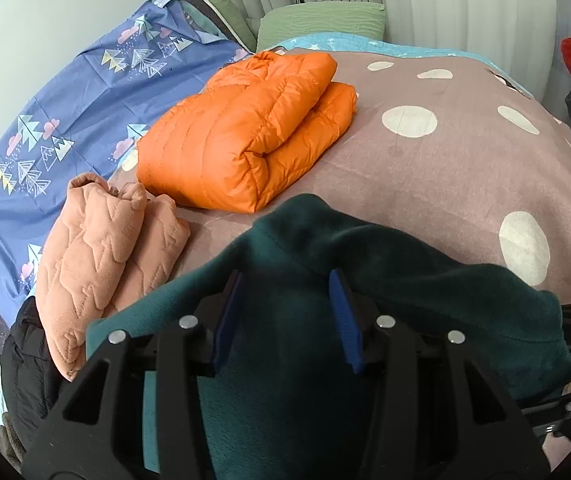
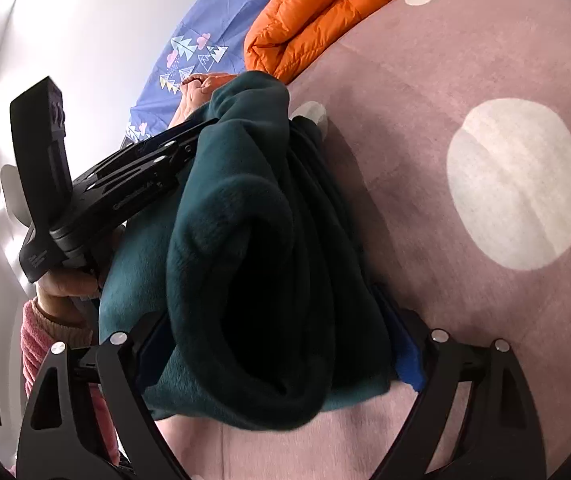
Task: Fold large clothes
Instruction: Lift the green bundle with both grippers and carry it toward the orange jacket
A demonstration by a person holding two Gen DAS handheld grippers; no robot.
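A dark green fleece garment (image 1: 385, 256), soft and matte, lies bunched in thick folds on a dusty-pink blanket (image 1: 445, 168) with large cream dots. Its long axis runs across the near edge of the bed, between the two tools. The left gripper (image 1: 285, 312), black with ribbed blue pads (image 1: 343, 312), has a raised fold of the fleece between its fingers, grasping it. In the right wrist view the right gripper (image 2: 277, 344) stands spread wide around the rolled end of the fleece, its fingers released; the pads are mostly hidden by cloth. Beyond the fleece sit a folded orange puffer jacket (image 1: 245, 136), glossy and quilted, and a folded peach quilted garment (image 1: 97, 264). A blue sheet (image 1: 65, 100) printed with trees lies along the wall.
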